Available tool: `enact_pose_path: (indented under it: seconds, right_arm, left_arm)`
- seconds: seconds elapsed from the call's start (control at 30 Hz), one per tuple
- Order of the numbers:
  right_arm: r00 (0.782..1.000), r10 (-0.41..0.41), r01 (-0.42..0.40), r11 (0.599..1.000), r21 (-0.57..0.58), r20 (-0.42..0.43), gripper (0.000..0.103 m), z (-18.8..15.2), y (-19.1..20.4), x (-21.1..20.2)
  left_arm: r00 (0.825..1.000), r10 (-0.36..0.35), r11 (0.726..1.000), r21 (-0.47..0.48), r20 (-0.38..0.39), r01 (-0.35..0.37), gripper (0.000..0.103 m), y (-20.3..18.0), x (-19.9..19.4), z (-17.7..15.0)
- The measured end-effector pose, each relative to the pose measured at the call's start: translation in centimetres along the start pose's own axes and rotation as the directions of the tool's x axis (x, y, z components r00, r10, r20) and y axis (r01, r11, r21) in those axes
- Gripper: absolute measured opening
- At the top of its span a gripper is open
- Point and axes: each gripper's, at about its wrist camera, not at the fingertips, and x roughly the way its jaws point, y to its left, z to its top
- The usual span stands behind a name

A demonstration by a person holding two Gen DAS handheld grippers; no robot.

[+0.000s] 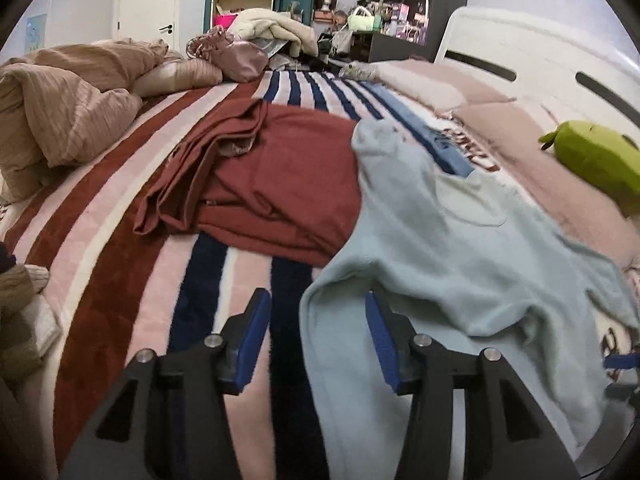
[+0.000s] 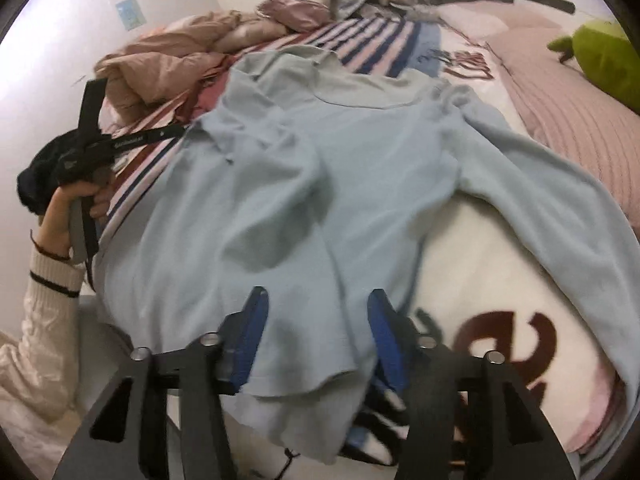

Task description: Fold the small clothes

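A pale blue long-sleeved top lies spread on the striped blanket of a bed, collar far, hem near. It also shows in the left wrist view. My right gripper is open, its blue fingers straddling the top's near hem edge. My left gripper is open over the top's left hem corner and the blanket. The left gripper also shows from the side in the right wrist view, held in a hand. A rust-red garment lies crumpled beyond the top.
A beige duvet is heaped at the far left. A green plush toy lies on the pink quilt at the right. A white headboard, shelves and piled clothes stand behind the bed.
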Motion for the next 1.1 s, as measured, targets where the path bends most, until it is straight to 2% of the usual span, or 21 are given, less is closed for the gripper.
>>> enact_pose_path:
  seconds: [0.1,0.17,0.2,0.23,0.33,0.5,0.67,0.73,0.93,0.97,1.03,1.1]
  right_arm:
    - [0.998,-0.024,0.023,0.999,-0.024,-0.063,0.05,-0.5,1.1,1.6]
    - [0.995,-0.061,0.056,0.996,-0.072,-0.073,0.048,-1.1,2.0,2.0]
    - [0.994,-0.086,0.077,0.99,-0.121,-0.066,0.032,-1.5,3.0,2.0]
    - [0.994,-0.095,0.086,0.986,-0.142,-0.061,0.009,-1.8,3.3,1.9]
    - [0.987,-0.161,0.156,0.969,-0.191,-0.008,0.003,-2.5,4.4,1.0]
    - [0.977,-0.211,0.212,0.962,-0.172,0.027,0.002,-3.5,3.8,-0.9]
    - [0.973,-0.224,0.229,0.967,-0.115,0.056,0.002,-4.3,2.5,-3.3]
    - [0.976,-0.209,0.214,0.974,-0.078,0.066,0.002,-4.5,1.7,-4.1]
    - [0.992,-0.124,0.124,0.991,0.041,0.0,0.004,-5.3,-0.9,-3.0]
    - [0.994,-0.112,0.111,0.992,0.058,0.011,0.007,-5.4,-1.2,-3.2]
    - [0.994,-0.086,0.079,0.991,0.11,0.06,0.025,-5.5,-2.4,-4.5]
    - [0.989,-0.096,0.077,0.983,0.164,0.112,0.036,-5.7,-3.8,-6.1]
  left_arm:
    - [0.999,-0.023,1.0,0.007,0.035,0.023,0.054,-0.4,-1.3,-0.1]
    - [0.998,-0.027,1.0,0.014,0.052,0.026,0.056,-0.7,-1.8,-0.1]
    - [0.998,-0.033,0.999,0.016,0.057,0.033,0.056,-0.7,-2.1,-0.1]
    - [0.997,-0.039,0.999,0.019,0.063,0.038,0.057,-0.7,-2.3,-0.1]
    - [0.996,-0.043,0.999,0.028,0.074,0.041,0.057,-1.0,-2.8,-0.3]
    - [0.995,-0.05,0.998,0.044,0.087,0.046,0.057,-1.4,-3.7,-0.5]
    - [0.992,-0.079,0.996,0.038,0.095,0.076,0.059,-2.4,-5.0,-1.1]
    - [0.992,-0.089,0.996,0.033,0.088,0.087,0.06,-3.0,-5.2,-1.6]
    - [0.992,-0.107,0.994,0.03,0.063,0.105,0.061,-5.0,-5.8,-3.1]
    - [0.993,-0.104,0.994,0.024,0.062,0.103,0.063,-5.3,-6.1,-3.5]
    - [0.992,-0.1,0.995,0.017,0.072,0.099,0.071,-6.0,-7.0,-4.0]
    - [0.992,-0.095,0.995,0.009,0.086,0.095,0.073,-6.6,-7.7,-4.2]
